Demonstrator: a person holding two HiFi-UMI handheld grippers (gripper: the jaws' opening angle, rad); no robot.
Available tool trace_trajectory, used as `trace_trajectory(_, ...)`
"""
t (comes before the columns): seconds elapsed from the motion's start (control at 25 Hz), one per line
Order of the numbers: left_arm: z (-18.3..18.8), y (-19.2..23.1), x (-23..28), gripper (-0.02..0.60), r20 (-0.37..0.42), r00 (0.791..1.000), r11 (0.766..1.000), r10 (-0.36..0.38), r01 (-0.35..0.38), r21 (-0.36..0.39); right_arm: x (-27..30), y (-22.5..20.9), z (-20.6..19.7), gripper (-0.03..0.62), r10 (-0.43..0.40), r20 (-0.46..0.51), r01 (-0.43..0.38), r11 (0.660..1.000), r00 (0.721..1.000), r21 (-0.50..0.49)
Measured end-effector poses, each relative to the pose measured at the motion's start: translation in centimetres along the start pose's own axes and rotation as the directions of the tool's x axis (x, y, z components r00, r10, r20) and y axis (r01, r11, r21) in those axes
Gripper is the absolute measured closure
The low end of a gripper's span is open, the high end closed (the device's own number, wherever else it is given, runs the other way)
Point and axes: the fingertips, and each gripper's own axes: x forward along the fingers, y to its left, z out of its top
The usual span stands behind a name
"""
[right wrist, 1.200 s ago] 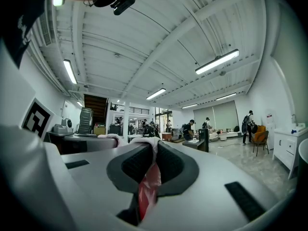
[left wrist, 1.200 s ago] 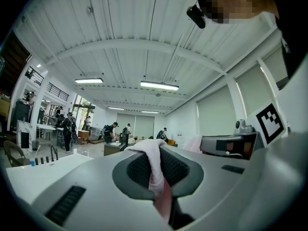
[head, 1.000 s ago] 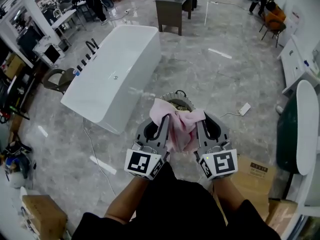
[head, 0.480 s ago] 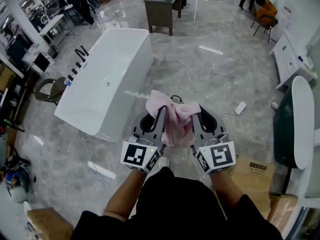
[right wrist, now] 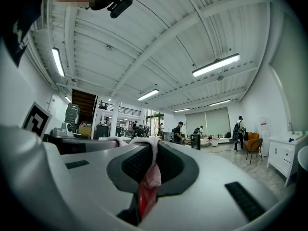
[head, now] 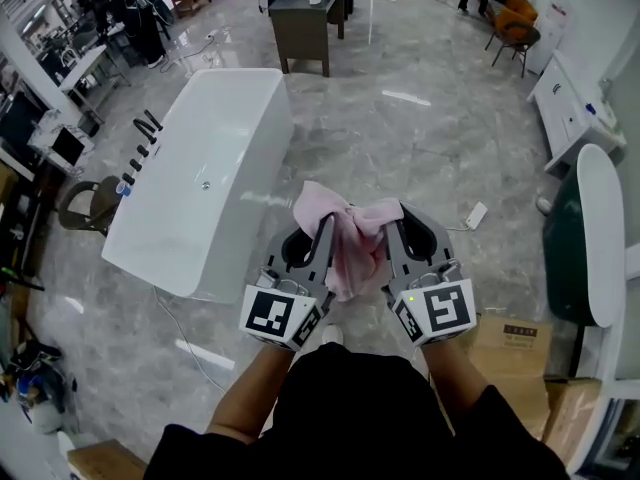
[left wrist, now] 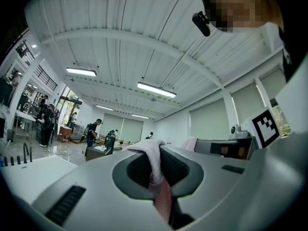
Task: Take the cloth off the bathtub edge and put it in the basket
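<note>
The pink cloth point(head: 350, 240) is a soft, crumpled bundle, pale pink with lighter folds. It hangs in the air between the two grippers, clear of the bathtub point(head: 262, 183) and just right of the tub's near end in the head view. Its upper corners bunch over the jaw tips, and the middle sags in a loose fold between them.

The left gripper point(head: 324, 226) has its jaws drawn almost together on one side of the cloth. Its own view shows fabric pinched in the slit and spilling whitish over the top. The right gripper point(head: 394, 220) is narrowed onto the other side in the same way, with a strip of cloth caught between its pads.

The white bathtub is a long rectangle with a plain rim, and black taps point(head: 140, 133) stand along its left side. Right of the tub spreads a broad stretch of grey marble floor point(head: 430, 148). A dark vanity cabinet point(head: 305, 13) stands beyond the tub's far end. A power strip point(head: 473, 215) lies on the floor well to the right of the tub. A cardboard box point(head: 505, 346) sits further right again, nearer the person.
</note>
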Motion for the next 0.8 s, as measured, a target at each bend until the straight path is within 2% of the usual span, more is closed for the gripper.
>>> trace_trajectory(0.24, 0.5, 2.7, 1.7, 0.548, 0.020, 0.999, 0.999, -0.050, 0.050, -0.002, 3.5, -0.1, 0.6, 0.551, -0.033, 0.024, 0.034, 0.999, 0.999, -0.015)
trace_trajectory(0.48, -0.4, 4.4, 3.3, 0.548, 0.021, 0.996, 0.996, -0.091, 0.091, -0.015, 5.6, -0.9, -0.6, 0.551, -0.082, 0.014, 0.082, 0.997, 0.997, -0.016)
trace_trajectory(0.68, -0.4, 6.1, 4.8, 0.548, 0.047, 0.995, 0.995, -0.089, 0.091, -0.049, 7.4, -2.4, -0.4, 0.551, -0.124, -0.002, 0.124, 0.992, 0.992, -0.027)
trace_trajectory(0.8, -0.8, 6.5, 5.5, 0.548, 0.039, 0.995, 0.995, -0.089, 0.090, -0.048, 8.1, -3.0, -0.3, 0.551, -0.116, -0.002, 0.116, 0.992, 0.993, -0.041)
